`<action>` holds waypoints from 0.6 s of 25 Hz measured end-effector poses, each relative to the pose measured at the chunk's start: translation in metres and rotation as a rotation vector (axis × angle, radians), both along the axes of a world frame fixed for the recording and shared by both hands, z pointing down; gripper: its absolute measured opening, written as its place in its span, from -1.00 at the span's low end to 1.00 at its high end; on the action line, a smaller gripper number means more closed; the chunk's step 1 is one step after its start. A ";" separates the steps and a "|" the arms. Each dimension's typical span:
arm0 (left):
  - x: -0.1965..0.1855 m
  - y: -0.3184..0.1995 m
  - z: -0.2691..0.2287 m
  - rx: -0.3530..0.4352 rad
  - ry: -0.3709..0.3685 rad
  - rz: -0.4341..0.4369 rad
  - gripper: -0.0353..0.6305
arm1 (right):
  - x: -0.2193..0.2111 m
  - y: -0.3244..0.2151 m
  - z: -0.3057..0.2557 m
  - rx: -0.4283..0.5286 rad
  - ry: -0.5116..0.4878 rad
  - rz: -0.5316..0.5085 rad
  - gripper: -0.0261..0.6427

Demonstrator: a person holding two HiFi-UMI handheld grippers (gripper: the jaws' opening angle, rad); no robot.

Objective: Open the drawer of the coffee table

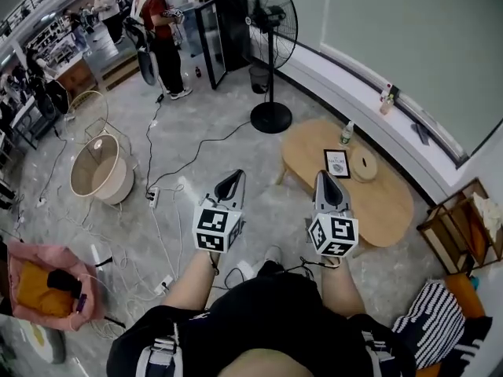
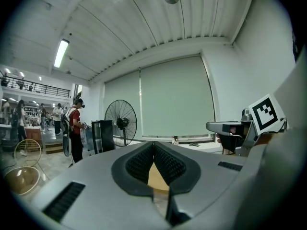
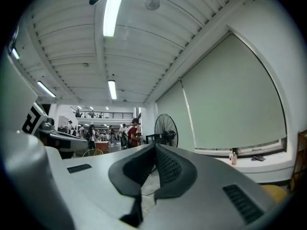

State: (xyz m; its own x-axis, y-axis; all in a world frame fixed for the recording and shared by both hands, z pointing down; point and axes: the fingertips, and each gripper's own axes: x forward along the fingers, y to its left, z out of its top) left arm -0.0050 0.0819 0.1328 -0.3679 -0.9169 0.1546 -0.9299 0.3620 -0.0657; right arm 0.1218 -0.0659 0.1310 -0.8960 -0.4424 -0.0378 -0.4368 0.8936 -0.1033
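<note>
The coffee table [image 1: 385,203] is a low oval wooden one, to the right ahead of me in the head view. No drawer front shows from above. My left gripper [image 1: 233,177] is held over the floor to the table's left, jaws shut and empty. My right gripper [image 1: 325,177] hovers over the table's near left edge, also shut and empty. In the left gripper view the jaws [image 2: 153,145] meet, with a sliver of tan wood behind them. The right gripper view shows shut jaws [image 3: 154,148] pointing level across the room.
On the table stand a framed card [image 1: 338,163], a round woven mat [image 1: 363,166] and a small bottle [image 1: 346,134]. A standing fan [image 1: 269,30] is beyond the table. Cables [image 1: 169,171] cross the floor, with a basket [image 1: 100,170] at left and a wooden rack [image 1: 460,226] at right. A person [image 1: 161,34] stands far back.
</note>
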 end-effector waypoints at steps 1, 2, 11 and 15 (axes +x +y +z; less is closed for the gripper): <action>-0.014 -0.016 -0.001 -0.002 0.001 0.002 -0.83 | -0.014 -0.016 -0.001 -0.002 0.001 0.001 -0.88; -0.027 -0.032 -0.001 -0.004 0.003 0.005 -0.83 | -0.027 -0.031 -0.001 -0.004 0.002 0.003 -0.88; -0.115 -0.169 -0.014 -0.035 -0.019 0.058 -0.83 | -0.115 -0.164 -0.005 -0.039 -0.006 0.043 -0.88; -0.139 -0.204 -0.012 -0.043 -0.011 0.067 -0.83 | -0.136 -0.202 -0.007 -0.042 -0.002 0.063 -0.88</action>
